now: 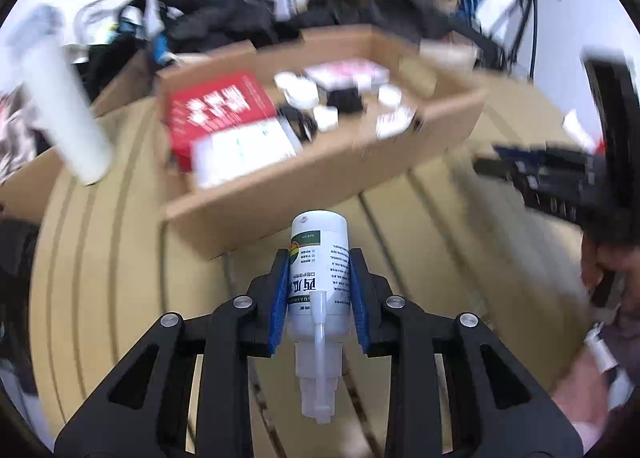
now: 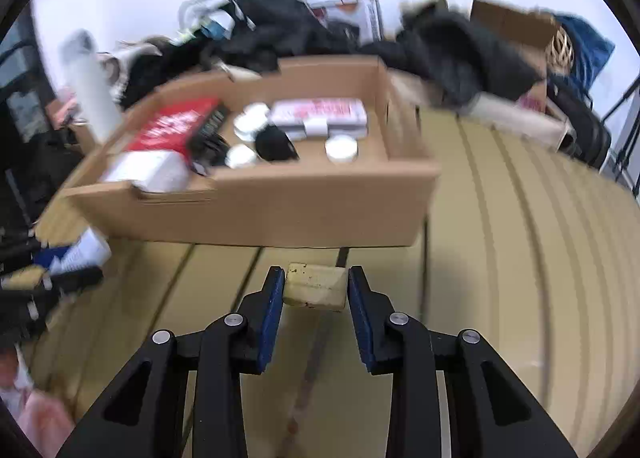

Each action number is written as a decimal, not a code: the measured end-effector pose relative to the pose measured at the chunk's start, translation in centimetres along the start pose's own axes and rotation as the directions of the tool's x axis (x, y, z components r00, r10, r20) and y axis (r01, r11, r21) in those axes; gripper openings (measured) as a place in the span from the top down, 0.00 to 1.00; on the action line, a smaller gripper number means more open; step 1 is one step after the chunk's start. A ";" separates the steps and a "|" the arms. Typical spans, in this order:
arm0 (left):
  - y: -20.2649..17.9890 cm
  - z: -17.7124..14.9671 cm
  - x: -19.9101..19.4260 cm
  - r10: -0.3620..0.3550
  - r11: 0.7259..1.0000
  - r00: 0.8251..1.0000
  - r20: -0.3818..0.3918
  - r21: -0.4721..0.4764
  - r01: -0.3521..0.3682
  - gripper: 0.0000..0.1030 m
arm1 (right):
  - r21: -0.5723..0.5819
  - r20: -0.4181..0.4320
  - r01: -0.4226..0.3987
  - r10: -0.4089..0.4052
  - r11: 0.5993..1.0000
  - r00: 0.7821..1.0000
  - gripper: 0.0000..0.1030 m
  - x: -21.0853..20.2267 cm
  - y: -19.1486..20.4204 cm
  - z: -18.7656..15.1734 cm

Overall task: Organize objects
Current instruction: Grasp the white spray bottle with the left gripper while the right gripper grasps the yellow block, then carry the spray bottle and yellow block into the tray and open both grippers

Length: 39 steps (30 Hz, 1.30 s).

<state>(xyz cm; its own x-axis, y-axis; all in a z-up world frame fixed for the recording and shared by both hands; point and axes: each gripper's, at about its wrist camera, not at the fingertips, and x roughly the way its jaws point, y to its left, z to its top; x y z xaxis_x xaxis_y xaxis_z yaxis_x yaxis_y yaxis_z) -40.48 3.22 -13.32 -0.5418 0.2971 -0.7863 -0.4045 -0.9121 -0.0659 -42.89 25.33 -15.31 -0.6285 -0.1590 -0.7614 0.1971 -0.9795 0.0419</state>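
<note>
A white spray bottle (image 1: pixel 320 242) with a green label and a clear nozzle lies along my left gripper (image 1: pixel 319 258), whose blue pads press on both of its sides; it is shut on the bottle, just in front of the cardboard box (image 1: pixel 320 178). My right gripper (image 2: pixel 316 278) is shut on a small beige block (image 2: pixel 315 285), held by its ends a little above the yellowish grooved table (image 2: pixel 520 258). The same cardboard box (image 2: pixel 280 210) stands right behind the block and holds a red box (image 2: pixel 176 126), white round jars (image 2: pixel 341 148) and other small packs.
A white cylinder (image 1: pixel 60 98) stands left of the box. Dark clothing (image 2: pixel 452 46) and more cartons are piled behind it. The right gripper (image 1: pixel 552 174) and a person's hand (image 1: pixel 612 278) show blurred at the right edge of the left wrist view.
</note>
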 end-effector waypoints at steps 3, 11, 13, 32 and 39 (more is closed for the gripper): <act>-0.8 -1.6 -5.4 0.031 0.997 0.999 0.036 -0.075 -0.029 0.76 | -0.054 0.044 -0.043 0.045 0.998 0.998 0.66 -6.8 -0.2 -1.5; -8.8 -10.9 -16.6 0.243 0.952 0.964 0.109 -0.218 -0.215 0.76 | -0.106 0.125 -0.048 0.061 0.993 0.990 0.66 -21.9 0.2 -9.8; -10.6 -12.9 -17.5 0.199 0.953 0.975 0.096 -0.251 -0.170 0.76 | -0.087 0.119 -0.056 0.066 0.995 0.991 0.66 -23.4 0.8 -12.5; -11.8 -10.5 -17.0 -0.020 0.974 0.997 0.075 -0.222 0.036 0.76 | 0.012 0.052 -0.210 0.209 0.978 0.977 0.66 -21.7 -0.6 -14.4; -8.9 4.3 -16.3 -0.209 0.970 0.970 0.127 -0.101 0.223 0.76 | -0.082 0.119 -0.269 0.277 0.960 0.953 0.66 -20.2 -2.8 -1.4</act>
<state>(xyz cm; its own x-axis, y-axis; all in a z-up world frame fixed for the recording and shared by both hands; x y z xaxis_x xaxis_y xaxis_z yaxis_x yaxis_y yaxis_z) -31.20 7.71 2.73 -0.5344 0.5148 -0.6704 -0.4381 -0.8470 -0.3012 -29.69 31.41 -0.94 -0.6338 -0.4378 -0.6377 0.4195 -0.8872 0.1922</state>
